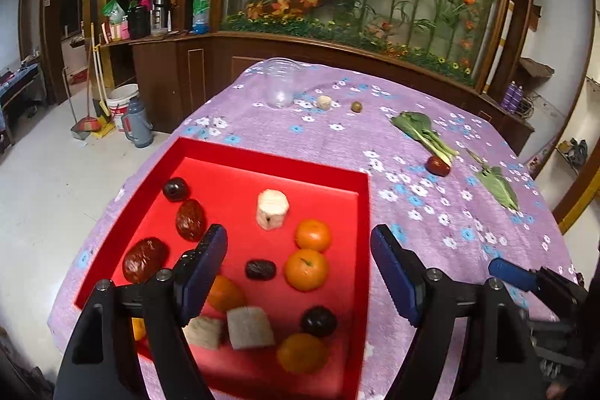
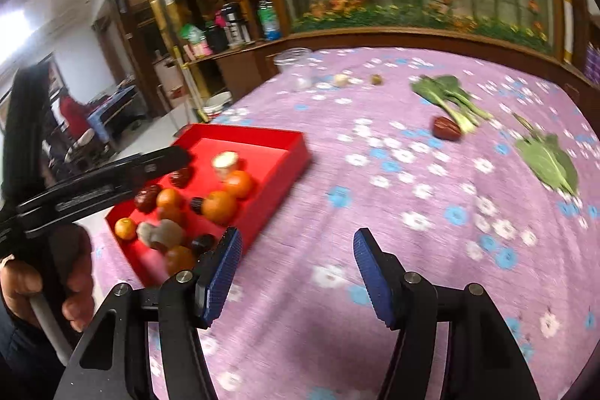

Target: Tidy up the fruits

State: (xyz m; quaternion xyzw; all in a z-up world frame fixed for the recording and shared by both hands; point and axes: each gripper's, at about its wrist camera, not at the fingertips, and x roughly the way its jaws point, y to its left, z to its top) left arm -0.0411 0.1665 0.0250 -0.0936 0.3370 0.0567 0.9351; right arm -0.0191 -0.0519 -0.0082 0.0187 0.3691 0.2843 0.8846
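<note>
Both grippers empty, one red fruit stranded against the greens.

Our left gripper hangs fingers apart over the red tray of fruit; our right gripper, also spread, faces bare cloth. The red date at the right view's upper right touches the bok choy, so we risk pinching stalk too, or rolling it away.

Orange tangerines and dark red dates fill a red tray on a purple cloth patterned with white and blue flowers; beside the tray, green leaves.
</note>
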